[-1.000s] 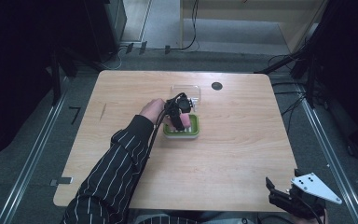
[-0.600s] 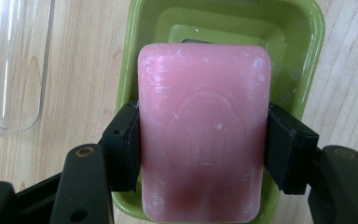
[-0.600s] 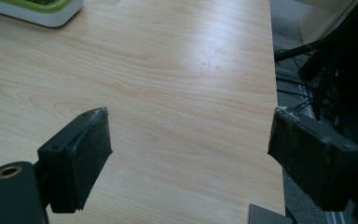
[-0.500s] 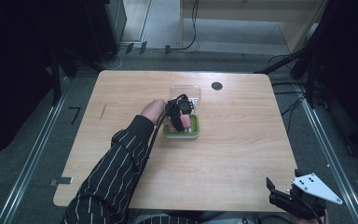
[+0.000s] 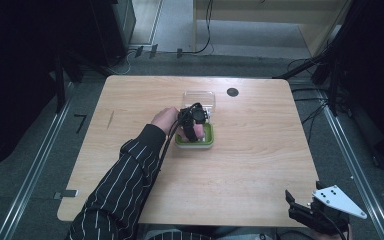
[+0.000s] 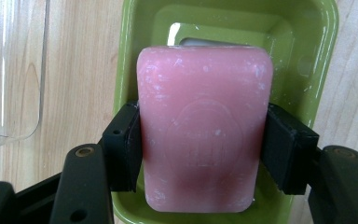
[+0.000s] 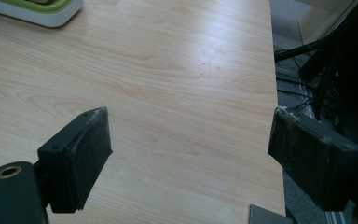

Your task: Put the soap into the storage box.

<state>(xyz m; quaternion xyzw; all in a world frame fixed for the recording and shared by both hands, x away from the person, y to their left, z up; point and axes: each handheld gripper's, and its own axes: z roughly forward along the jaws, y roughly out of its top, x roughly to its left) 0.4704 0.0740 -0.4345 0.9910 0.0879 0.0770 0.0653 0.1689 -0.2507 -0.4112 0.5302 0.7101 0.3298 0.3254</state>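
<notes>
Fingers [image 6: 121, 149] of left gripper [image 6: 200, 149] clamp pink soap [image 6: 203, 126] over green dish [image 6: 317, 56].

I note a clear lid [image 5: 199, 98] on the table [image 5: 260, 150], beyond centre. A small dark disc [image 5: 232, 92] lies to its right.

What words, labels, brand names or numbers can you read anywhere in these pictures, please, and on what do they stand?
None can be read.
The pink soap bar, clamped in the left gripper over the green soap dish, bears a faint embossed oval mark, too worn to read.
The clear lid and the table carry no lettering.
</notes>
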